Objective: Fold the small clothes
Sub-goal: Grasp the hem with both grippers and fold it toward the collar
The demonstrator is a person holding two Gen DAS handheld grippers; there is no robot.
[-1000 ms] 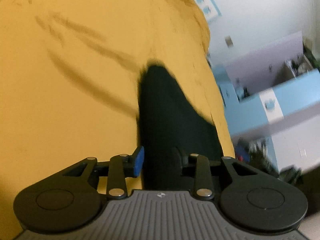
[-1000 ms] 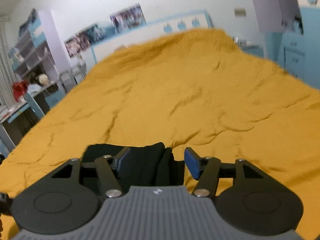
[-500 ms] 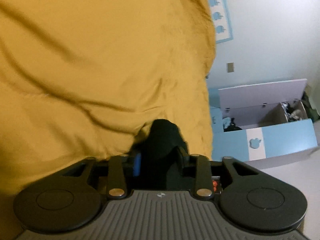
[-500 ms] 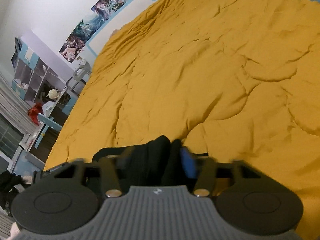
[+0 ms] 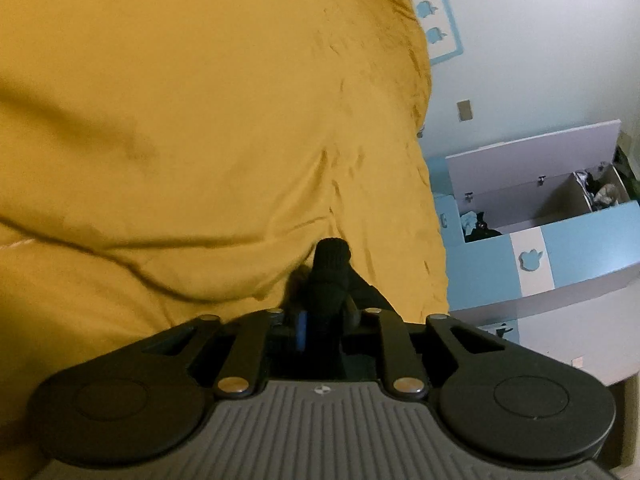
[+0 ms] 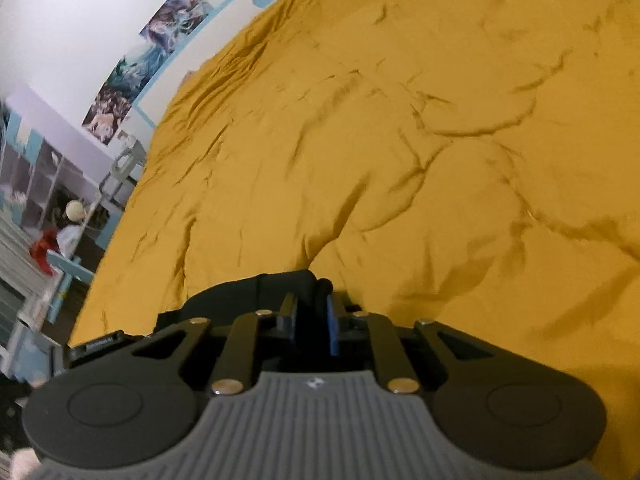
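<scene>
The right hand-held gripper (image 6: 311,316) has clenched onto the black garment (image 6: 256,292); the left one (image 5: 325,322) grips its knit end (image 5: 331,264).

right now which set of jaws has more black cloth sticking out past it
The left gripper: a knitted tip of the black garment pokes well beyond it. The right gripper shows barely any past its tips.

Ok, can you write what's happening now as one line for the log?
left gripper: shut on black garment | right gripper: shut on black garment | surface: yellow blanket | step: fold in progress
</scene>
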